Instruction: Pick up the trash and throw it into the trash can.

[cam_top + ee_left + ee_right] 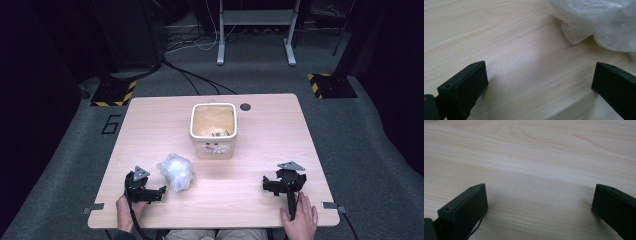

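left gripper [161,192] sitting wide open, aiming at the crumpled plastic bag [176,172] just beside it, near the white bin [213,146] | right gripper [266,185] also spread, resting well apart | bag's looking light, soft, slippery, so I'm thinking pinch a bunched fold

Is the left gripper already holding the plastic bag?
No, the left gripper is wide open over bare wood, with the plastic bag lying ahead.
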Tool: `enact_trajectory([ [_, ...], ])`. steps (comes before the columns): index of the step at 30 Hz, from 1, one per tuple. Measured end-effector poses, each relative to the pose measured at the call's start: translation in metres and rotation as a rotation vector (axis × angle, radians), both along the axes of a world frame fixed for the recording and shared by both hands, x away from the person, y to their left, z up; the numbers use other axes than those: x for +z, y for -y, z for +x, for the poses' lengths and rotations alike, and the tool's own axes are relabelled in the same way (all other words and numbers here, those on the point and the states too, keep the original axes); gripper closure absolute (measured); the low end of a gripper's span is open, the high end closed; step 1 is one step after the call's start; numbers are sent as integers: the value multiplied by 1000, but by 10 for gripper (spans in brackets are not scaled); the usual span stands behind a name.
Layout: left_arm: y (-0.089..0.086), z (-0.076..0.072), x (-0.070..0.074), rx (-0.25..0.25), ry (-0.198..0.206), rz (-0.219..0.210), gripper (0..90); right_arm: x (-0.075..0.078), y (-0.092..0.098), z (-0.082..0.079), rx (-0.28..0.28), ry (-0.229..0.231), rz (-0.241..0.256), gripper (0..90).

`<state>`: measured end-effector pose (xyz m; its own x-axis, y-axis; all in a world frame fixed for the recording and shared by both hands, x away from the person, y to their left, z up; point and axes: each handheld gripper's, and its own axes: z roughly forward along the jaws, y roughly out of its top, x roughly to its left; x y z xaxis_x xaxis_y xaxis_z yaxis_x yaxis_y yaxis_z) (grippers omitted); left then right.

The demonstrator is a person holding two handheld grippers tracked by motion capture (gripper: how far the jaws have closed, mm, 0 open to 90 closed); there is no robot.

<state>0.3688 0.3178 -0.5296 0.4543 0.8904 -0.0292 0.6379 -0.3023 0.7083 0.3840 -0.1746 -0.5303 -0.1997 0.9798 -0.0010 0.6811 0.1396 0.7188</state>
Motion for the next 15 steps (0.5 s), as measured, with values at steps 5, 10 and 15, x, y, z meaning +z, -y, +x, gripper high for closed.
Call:
enact_trajectory([
  [5,-2,-2,4,-28,-32,-49,2,0,0,0,0,0,0,0],
  [10,-1,-7,12,-44,-17,-66,2,0,0,0,-1,0,0,0],
  [15,4,-10,23,-69,6,-82,2,0,0,0,0,0,0,0],
])
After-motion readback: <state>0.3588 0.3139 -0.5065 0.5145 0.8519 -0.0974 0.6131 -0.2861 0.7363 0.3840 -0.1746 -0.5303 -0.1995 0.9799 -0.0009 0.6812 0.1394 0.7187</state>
